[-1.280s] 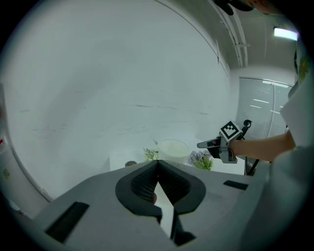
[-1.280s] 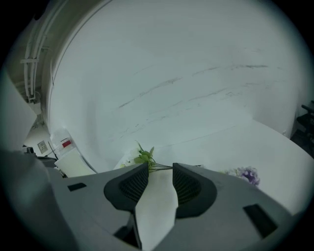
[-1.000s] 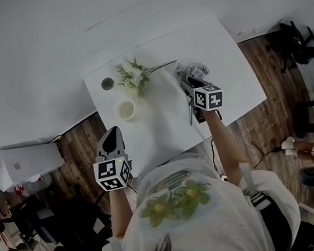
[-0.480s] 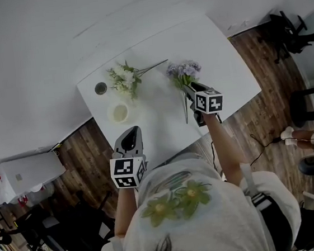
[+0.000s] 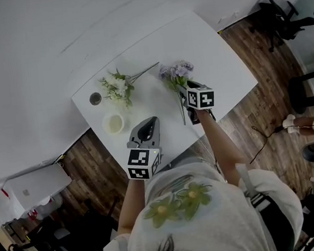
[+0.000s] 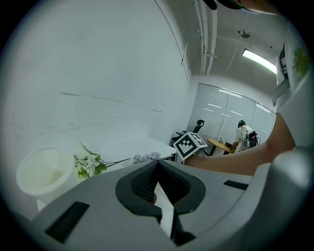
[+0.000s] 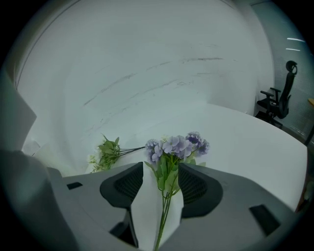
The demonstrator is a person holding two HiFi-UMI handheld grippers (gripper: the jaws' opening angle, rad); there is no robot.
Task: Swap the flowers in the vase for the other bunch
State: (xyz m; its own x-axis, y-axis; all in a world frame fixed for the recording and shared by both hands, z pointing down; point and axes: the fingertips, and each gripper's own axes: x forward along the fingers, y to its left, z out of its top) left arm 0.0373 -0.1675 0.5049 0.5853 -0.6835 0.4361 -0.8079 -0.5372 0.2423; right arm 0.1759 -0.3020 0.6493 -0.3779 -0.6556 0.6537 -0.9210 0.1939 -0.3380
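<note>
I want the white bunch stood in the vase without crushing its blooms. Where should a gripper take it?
Probably the bare stems, which run out from the white bunch toward the purple flowers. Come from above, jaws across the stems: it lies flat on the table, blooms nearest the vase.

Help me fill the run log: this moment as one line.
right hand-held gripper: jaws opening, purple bunch between them | left hand-held gripper: shut, empty | vase: empty | white bunch: on table
</note>
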